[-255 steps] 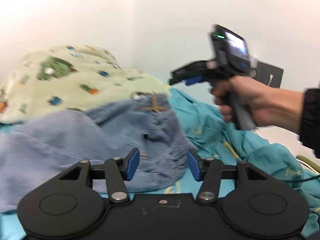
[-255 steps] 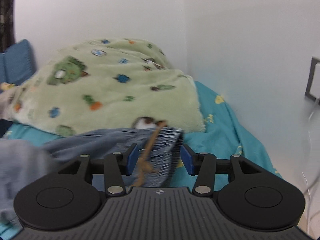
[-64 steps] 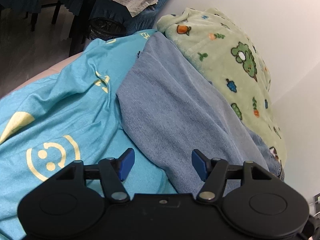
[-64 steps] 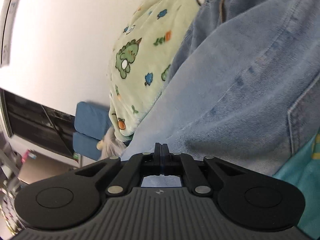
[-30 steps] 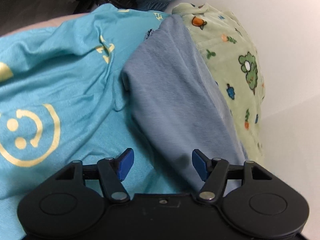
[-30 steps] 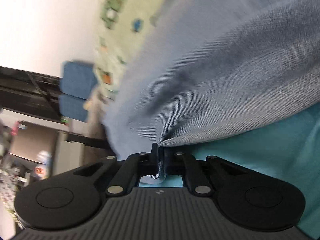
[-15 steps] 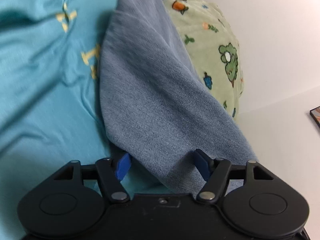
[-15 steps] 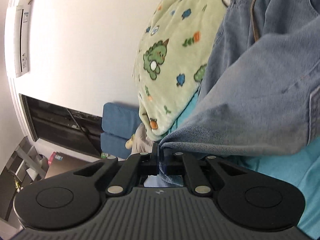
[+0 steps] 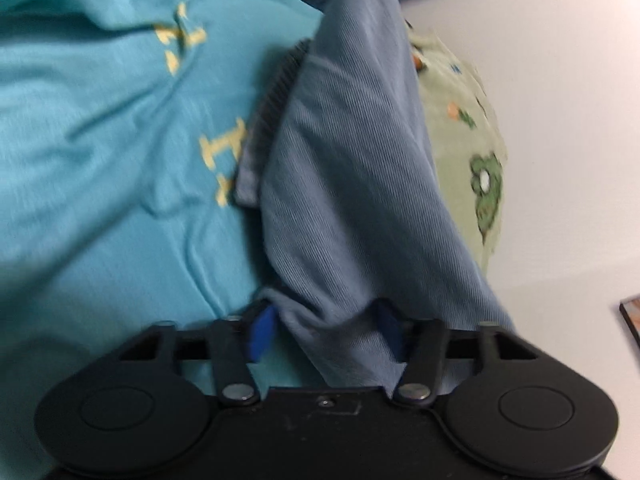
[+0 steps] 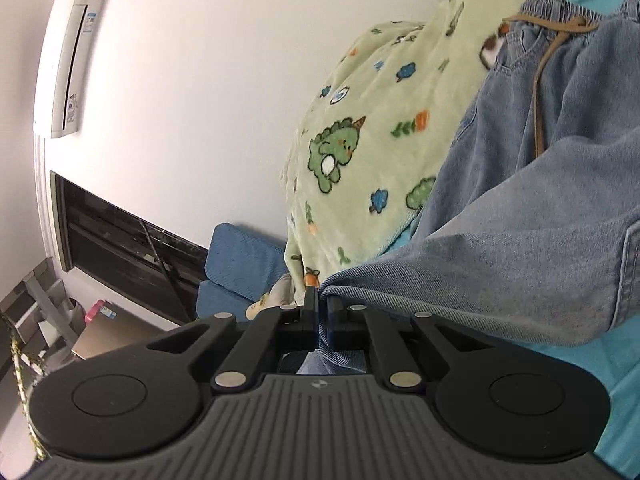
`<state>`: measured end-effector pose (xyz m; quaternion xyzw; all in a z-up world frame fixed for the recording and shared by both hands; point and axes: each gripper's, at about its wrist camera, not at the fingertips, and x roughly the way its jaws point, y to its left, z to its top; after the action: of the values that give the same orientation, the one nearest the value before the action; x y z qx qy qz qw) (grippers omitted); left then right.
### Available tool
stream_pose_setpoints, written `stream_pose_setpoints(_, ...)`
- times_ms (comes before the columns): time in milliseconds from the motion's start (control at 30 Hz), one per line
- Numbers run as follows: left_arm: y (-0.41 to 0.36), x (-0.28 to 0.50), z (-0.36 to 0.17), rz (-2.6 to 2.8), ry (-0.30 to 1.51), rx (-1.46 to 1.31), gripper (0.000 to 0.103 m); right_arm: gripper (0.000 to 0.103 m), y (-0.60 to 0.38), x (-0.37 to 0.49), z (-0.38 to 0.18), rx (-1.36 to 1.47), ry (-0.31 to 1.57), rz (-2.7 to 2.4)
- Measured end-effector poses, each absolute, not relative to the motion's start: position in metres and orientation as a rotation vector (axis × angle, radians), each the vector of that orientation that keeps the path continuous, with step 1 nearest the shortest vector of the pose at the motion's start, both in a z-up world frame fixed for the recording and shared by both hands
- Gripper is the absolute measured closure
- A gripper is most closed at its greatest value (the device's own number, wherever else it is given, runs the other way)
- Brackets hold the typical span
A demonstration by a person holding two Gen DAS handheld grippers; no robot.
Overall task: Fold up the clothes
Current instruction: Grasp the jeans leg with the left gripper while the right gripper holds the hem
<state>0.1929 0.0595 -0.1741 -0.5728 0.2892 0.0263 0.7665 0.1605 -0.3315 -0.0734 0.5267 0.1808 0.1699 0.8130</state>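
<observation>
Denim jeans (image 10: pixel 520 216) — fleecy blanket (image 10: pixel 380 128)

White walls carry an air conditioner (image 10: pixel 70 66) above a dark window (image 10: pixel 120 240), with blue cushions (image 10: pixel 236 272) below.

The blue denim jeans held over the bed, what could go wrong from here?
1. The left gripper is open with the blue denim jeans only draped between its fingers; closing late may miss the edge.
2. The right gripper pinches just a thin hem, which could slip.
3. The jeans overlap the green dinosaur-print blanket and might drag it.
</observation>
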Motion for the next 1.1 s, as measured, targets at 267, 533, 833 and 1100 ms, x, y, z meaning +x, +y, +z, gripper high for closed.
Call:
stream_pose_setpoints(267, 0.079, 0.181, -0.131, 0.110, 0.526, -1.108, 0.094, 0.099, -0.315, 0.161, -0.077, 1.052, 0.410, 0.367)
stream_pose_setpoints(533, 0.086, 0.137, -0.030, 0.092, 0.331, -0.853, 0.096, 0.099, -0.304, 0.156, -0.080, 1.006, 0.469, 0.389)
stream_pose_setpoints(833, 0.084, 0.108, 0.026, 0.046, 0.394, -0.637, 0.096, 0.099, -0.278, 0.149, -0.089, 0.961, 0.641, 0.479)
stream_pose_setpoints(1100, 0.130, 0.107, -0.069, 0.096, 0.558, -1.080, 0.089, 0.099, -0.291, 0.141, -0.078, 0.991, 0.584, 0.461)
